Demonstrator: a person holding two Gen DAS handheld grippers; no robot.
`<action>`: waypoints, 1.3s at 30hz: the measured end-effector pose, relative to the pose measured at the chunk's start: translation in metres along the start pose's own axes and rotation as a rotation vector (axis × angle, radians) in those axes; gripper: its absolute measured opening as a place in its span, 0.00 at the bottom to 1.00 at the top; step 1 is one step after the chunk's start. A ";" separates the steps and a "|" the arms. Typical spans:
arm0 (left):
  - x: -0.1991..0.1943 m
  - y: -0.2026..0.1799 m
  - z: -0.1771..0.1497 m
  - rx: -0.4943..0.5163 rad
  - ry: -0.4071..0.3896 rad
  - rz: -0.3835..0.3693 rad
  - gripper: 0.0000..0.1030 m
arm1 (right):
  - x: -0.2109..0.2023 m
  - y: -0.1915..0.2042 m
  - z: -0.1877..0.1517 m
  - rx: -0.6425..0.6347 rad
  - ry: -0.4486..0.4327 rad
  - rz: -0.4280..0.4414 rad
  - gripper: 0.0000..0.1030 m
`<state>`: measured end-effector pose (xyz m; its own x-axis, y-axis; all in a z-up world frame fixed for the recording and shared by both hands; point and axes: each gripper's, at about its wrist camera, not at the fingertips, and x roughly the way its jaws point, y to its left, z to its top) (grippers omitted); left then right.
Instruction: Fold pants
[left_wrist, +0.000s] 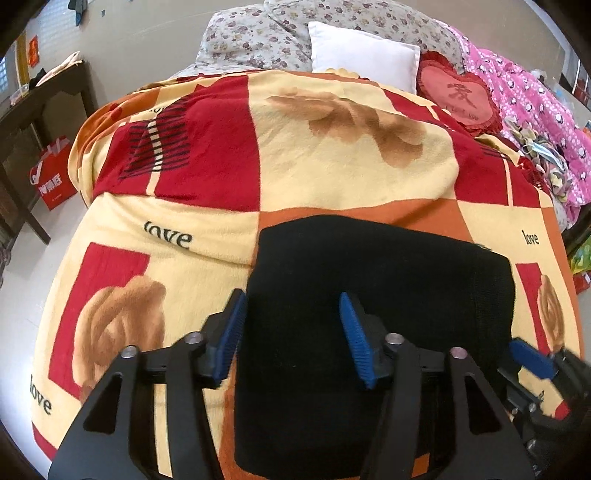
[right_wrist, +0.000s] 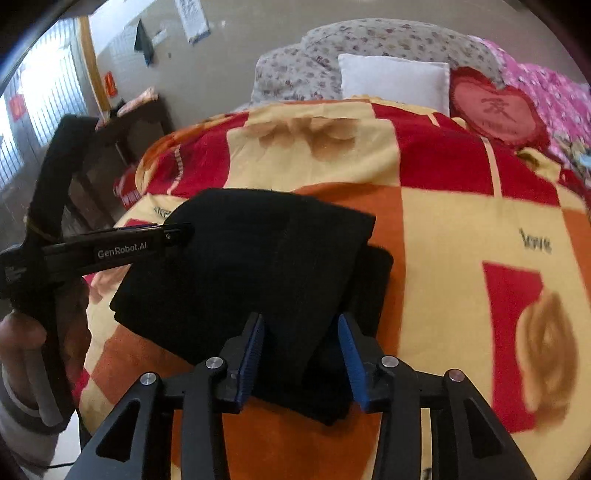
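At nine o'clock of the folded stack, the left gripper hangs with jaws apart, clamping nothing; the black pants lie as a compact rectangle on the bed; at three o'clock the right gripper straddles a corner, jaws apart. Folding looks essentially finished

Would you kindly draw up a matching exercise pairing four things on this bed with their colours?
Things:
1. pants
2. square pillow
3. heart cushion
4. quilt at the bed's far side

Colours:
A. pink with white dots
B. black
C. red
D. white

Pairs: 1-B, 2-D, 3-C, 4-A
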<state>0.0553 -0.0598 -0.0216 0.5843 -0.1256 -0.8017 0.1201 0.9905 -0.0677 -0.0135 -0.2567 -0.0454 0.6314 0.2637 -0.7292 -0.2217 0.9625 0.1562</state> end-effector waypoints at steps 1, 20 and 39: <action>0.000 0.001 -0.001 -0.010 0.000 -0.008 0.53 | -0.001 -0.002 -0.003 0.006 -0.014 0.011 0.39; -0.002 0.044 -0.023 -0.148 0.080 -0.269 0.75 | 0.026 -0.067 0.008 0.345 0.006 0.281 0.66; -0.016 0.026 -0.011 -0.129 0.014 -0.229 0.46 | 0.009 -0.053 0.035 0.262 -0.096 0.241 0.35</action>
<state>0.0403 -0.0317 -0.0174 0.5421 -0.3479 -0.7649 0.1447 0.9353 -0.3229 0.0299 -0.3030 -0.0368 0.6538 0.4780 -0.5866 -0.1828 0.8520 0.4905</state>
